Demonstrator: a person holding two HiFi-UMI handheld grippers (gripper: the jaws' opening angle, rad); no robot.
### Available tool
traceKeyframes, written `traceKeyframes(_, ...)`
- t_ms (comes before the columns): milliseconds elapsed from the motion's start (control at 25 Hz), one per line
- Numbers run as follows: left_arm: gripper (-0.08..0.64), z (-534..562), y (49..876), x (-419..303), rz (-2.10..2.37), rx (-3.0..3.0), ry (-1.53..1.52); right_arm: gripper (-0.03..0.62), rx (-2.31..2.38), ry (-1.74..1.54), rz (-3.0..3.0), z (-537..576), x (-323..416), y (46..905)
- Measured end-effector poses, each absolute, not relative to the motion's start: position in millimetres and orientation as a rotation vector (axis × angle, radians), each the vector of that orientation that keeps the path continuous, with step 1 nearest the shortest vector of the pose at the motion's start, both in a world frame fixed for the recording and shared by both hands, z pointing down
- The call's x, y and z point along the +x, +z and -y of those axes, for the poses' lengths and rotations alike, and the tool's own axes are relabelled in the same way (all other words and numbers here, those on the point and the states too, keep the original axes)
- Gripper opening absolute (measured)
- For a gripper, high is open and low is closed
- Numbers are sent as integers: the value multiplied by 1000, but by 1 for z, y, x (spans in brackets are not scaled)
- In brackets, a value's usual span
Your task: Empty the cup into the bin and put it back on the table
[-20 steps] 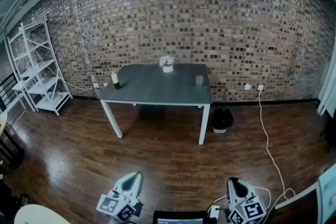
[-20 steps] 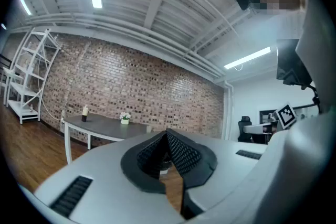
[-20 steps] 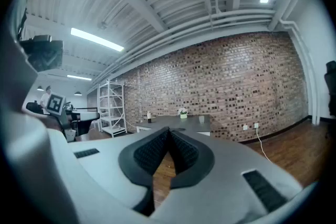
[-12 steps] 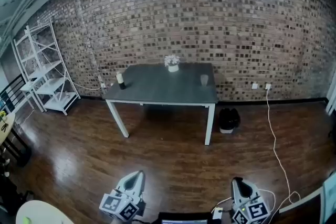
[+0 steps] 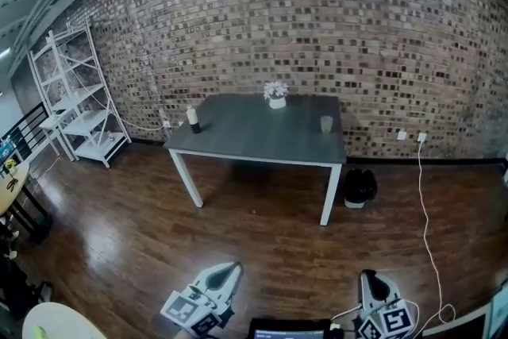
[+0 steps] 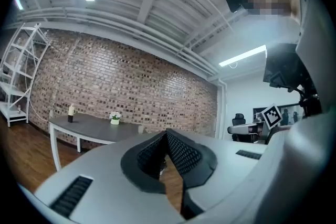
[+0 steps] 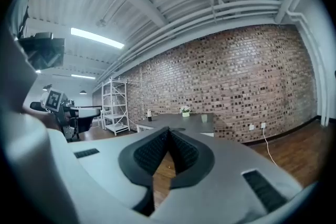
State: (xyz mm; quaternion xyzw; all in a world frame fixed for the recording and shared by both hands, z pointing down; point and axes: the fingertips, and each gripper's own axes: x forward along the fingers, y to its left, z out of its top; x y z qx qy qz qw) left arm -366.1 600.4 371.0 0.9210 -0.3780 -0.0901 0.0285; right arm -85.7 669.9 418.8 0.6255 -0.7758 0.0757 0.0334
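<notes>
At the far left a white shelf rack [image 5: 75,103] stands against the brick wall [image 5: 317,12]. My left claw [image 5: 226,271] is low at the bottom of the head view, over the wooden floor [image 5: 262,242] and well apart from the table. In the left gripper view its two jaws are pressed together at the tips and nothing is between them. Through the small gap under the tips I see only floor.

In the middle of the room stands the grey table [image 5: 254,140] with white legs, near the wall. On its left end stands a small bottle [image 5: 193,120], white above and dark below. At the back edge, near the middle, is a white flower pot [image 5: 276,97]. The cup [image 5: 326,124] stands upright on the right end of the table, close to the right edge and well apart from both my claws. I cannot tell if something is inside it. The dark bin [image 5: 359,188] is on the floor just beside the right legs of the table, near the wall.

To the right of the bin a white cable [image 5: 421,194] hangs from a wall socket [image 5: 420,137] and runs over the floor. My right claw [image 5: 368,279] is at the bottom right, also low and far from the table. Its jaws are fully closed and hold nothing.
</notes>
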Motion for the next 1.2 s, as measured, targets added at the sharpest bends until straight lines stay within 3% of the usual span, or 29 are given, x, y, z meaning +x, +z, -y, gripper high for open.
traceKeyframes(800,0,-410,360,-374,1043,2814,-287,0,1951,251,2340,-490,-106,397)
traceKeyframes(1200,0,-350,372,-332,1131,2754,-306,0,1890,275,2381,-418,-58,404)
